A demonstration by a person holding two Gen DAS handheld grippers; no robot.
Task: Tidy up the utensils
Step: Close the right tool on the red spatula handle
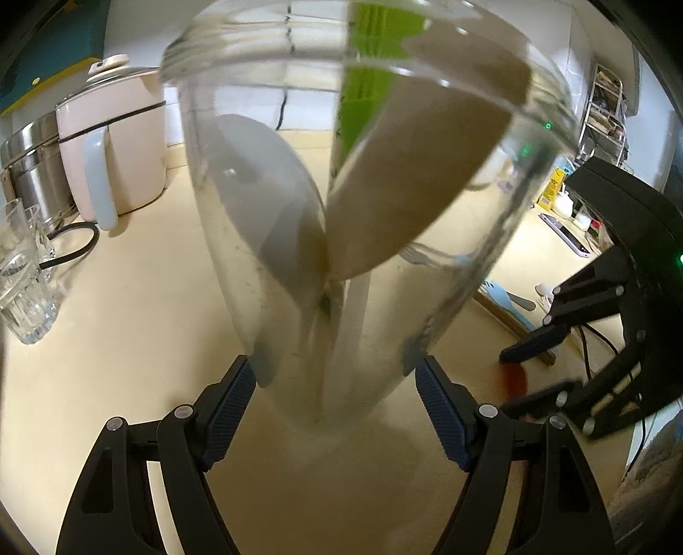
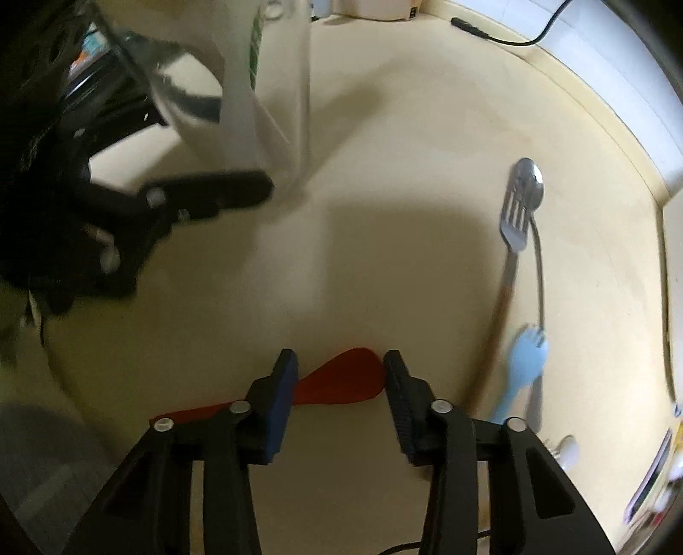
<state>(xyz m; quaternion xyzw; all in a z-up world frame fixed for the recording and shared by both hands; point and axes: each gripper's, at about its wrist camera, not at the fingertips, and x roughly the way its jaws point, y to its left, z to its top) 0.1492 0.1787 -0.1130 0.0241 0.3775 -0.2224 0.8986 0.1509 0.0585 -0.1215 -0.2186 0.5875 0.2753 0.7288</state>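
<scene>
My left gripper (image 1: 335, 375) is shut on a tall clear glass jar (image 1: 341, 213) that stands on the cream counter (image 1: 128, 320). The jar holds a grey spoon-like utensil (image 1: 264, 205) and a beige one (image 1: 418, 170). My right gripper (image 2: 339, 371) is open just above a red spatula (image 2: 341, 378) lying flat on the counter, its blade between the fingers. It shows at the right of the left wrist view (image 1: 533, 367). A slotted metal turner (image 2: 512, 222), a metal spoon (image 2: 531, 183) and a light blue fork (image 2: 523, 354) lie to the right.
A pink electric pot (image 1: 115, 141), a steel pot (image 1: 34, 166) and drinking glasses (image 1: 23, 273) stand at the left. A green rack (image 1: 375, 64) is behind the jar. A black cable (image 2: 512, 36) runs along the back wall. A phone (image 1: 563, 235) lies at the far right.
</scene>
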